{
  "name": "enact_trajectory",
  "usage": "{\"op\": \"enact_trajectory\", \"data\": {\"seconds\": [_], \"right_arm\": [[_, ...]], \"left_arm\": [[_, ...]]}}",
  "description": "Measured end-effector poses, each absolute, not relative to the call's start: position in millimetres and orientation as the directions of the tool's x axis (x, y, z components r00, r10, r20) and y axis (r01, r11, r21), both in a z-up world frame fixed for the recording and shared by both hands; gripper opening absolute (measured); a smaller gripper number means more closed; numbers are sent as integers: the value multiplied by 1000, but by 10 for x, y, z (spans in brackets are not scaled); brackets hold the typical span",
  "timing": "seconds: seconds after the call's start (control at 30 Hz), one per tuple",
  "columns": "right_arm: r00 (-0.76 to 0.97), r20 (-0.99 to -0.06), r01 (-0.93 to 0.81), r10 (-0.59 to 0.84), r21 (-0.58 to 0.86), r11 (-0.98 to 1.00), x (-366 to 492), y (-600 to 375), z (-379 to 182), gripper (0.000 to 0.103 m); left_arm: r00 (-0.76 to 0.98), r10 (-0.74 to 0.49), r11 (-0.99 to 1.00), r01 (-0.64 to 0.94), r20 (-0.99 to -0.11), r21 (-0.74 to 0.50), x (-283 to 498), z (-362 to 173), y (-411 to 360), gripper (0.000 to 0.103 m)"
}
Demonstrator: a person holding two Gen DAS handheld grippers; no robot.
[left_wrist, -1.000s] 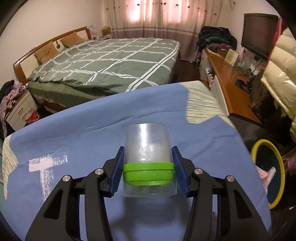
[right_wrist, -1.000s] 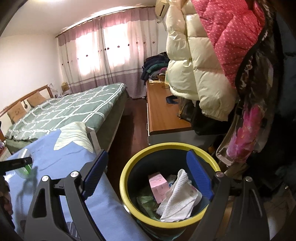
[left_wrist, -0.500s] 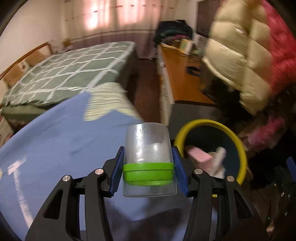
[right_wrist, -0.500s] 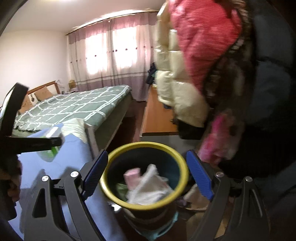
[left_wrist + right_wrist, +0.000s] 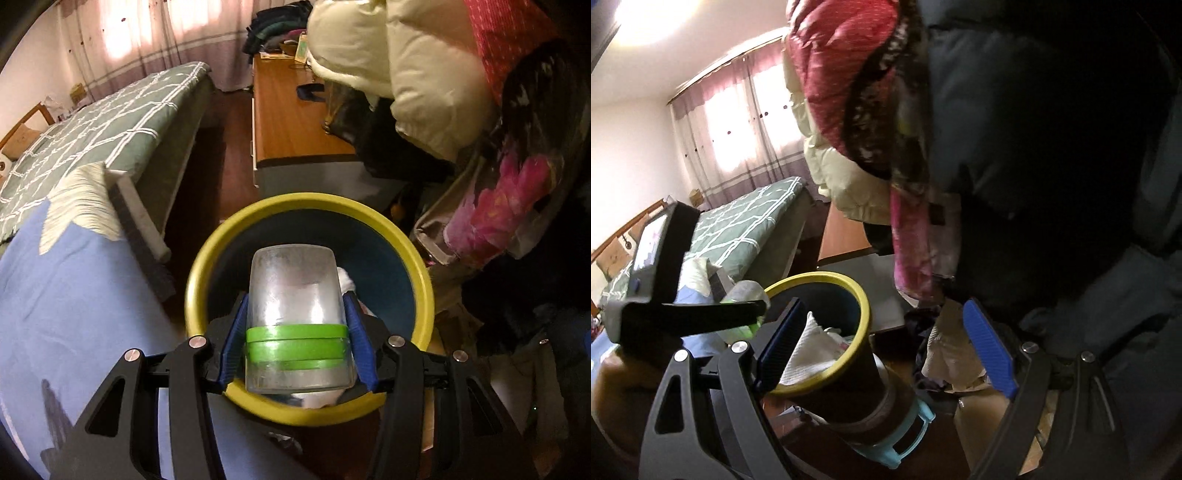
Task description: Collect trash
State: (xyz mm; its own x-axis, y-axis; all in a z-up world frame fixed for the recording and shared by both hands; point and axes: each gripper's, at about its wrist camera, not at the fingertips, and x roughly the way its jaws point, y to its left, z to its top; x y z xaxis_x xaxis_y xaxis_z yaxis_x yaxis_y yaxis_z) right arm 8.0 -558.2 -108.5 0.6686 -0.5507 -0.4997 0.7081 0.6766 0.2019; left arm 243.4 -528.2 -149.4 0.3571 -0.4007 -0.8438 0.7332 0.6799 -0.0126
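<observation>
My left gripper (image 5: 295, 332) is shut on a clear plastic cup with a green band (image 5: 295, 317). It holds the cup right over the mouth of the yellow-rimmed trash bin (image 5: 207, 266). The bin holds white tissue (image 5: 812, 350) and other trash. In the right wrist view the left gripper and cup (image 5: 746, 295) sit at the bin's (image 5: 860, 317) left rim. My right gripper (image 5: 886, 354) is open and empty, beside the bin on its right.
A blue-covered table (image 5: 66, 295) lies left of the bin. A green checked bed (image 5: 110, 122) and a wooden cabinet (image 5: 288, 122) stand behind. Hanging jackets (image 5: 424, 74) crowd the right side, close above the bin.
My left gripper has carried the cup from over the blue table rightward to above the bin. My right gripper has swung right and tilted, still open.
</observation>
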Motion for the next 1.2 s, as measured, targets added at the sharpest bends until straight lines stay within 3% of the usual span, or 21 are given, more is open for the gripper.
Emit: {"op": "enact_trajectory", "data": {"seconds": [0.07,0.4,0.63,0.93,1.2], "right_arm": [[674,-500,703,-543,211,679,71,-5590,-1085,82],[725,-499,637,-475,222,738,117,-5367,-1063,86],[780,-498,534,-380,212,818,246,-4991,-960,87],[858,-466,305,-214,130,943,413,-4325,-629,91],[889,-437,199,-137,99,975,351,-3954,-433,96]], "left_arm": [[393,-404,697,717,-826,-1,2415,-1456,-5287,81],[555,-469,771,636,-687,-13,2238,-732,-4210,98],[684,-413,864,502,-601,-22,1938,-383,-2880,98],[845,-190,976,220,-501,1,1260,-162,-1314,98],[890,-63,997,72,-451,4,637,-258,-635,98]]}}
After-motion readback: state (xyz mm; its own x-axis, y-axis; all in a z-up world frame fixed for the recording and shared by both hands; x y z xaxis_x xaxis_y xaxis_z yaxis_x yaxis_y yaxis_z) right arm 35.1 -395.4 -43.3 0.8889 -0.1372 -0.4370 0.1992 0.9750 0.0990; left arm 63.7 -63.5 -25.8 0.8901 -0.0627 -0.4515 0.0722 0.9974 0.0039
